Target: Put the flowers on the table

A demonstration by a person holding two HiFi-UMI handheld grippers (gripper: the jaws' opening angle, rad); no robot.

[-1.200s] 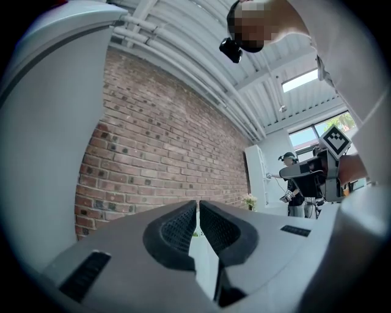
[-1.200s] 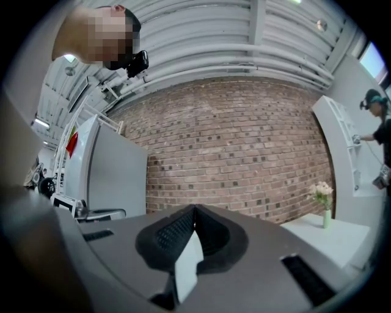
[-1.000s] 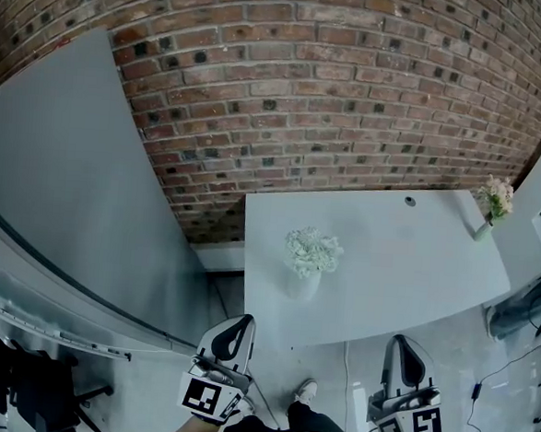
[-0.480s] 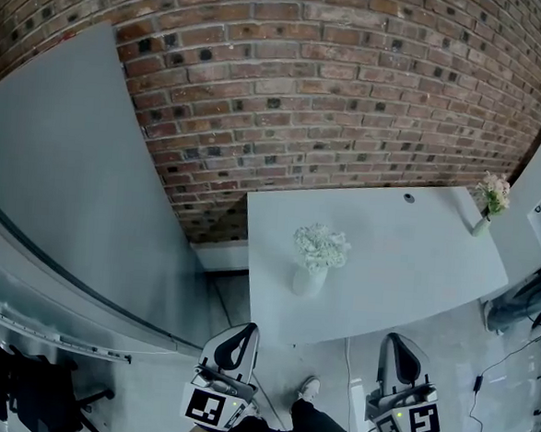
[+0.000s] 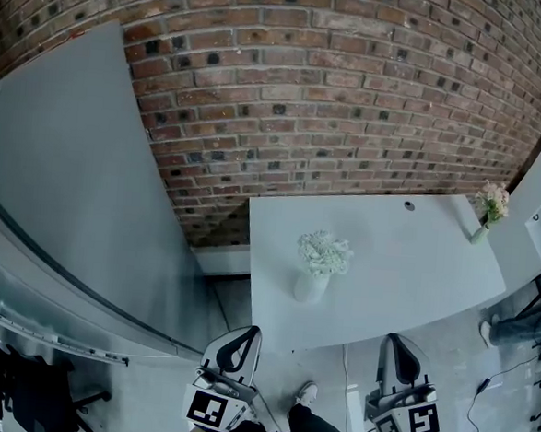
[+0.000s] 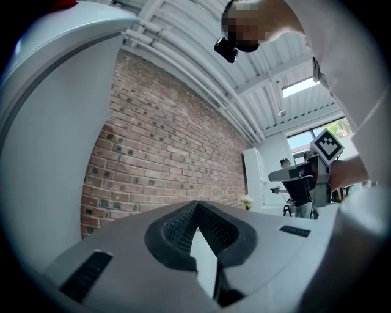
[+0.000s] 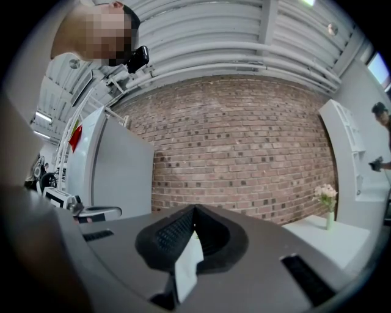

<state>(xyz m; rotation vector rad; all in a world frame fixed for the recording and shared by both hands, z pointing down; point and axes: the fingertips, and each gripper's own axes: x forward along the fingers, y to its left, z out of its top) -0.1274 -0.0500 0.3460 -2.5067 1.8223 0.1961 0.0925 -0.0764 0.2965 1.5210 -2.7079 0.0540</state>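
A white vase of pale flowers point(image 5: 321, 265) stands on the light table point(image 5: 406, 266), near its left front part. A second, slim vase with cream flowers point(image 5: 488, 209) stands at the table's far right corner and also shows in the right gripper view point(image 7: 327, 203). My left gripper point(image 5: 240, 339) and right gripper point(image 5: 398, 350) hang low, short of the table's front edge, both shut with nothing between the jaws. The left gripper point(image 6: 197, 215) and the right gripper point(image 7: 194, 221) both point at the brick wall.
A brick wall point(image 5: 335, 86) rises behind the table. A large grey panel point(image 5: 61, 168) leans at the left. A dark chair base point(image 5: 27, 387) sits at the bottom left. Cables point(image 5: 504, 384) lie on the floor at the right. My shoe point(image 5: 305, 391) shows between the grippers.
The view has shifted slightly; the table and vases sit a little lower and to the right in the picture. Both grippers stay shut and low.
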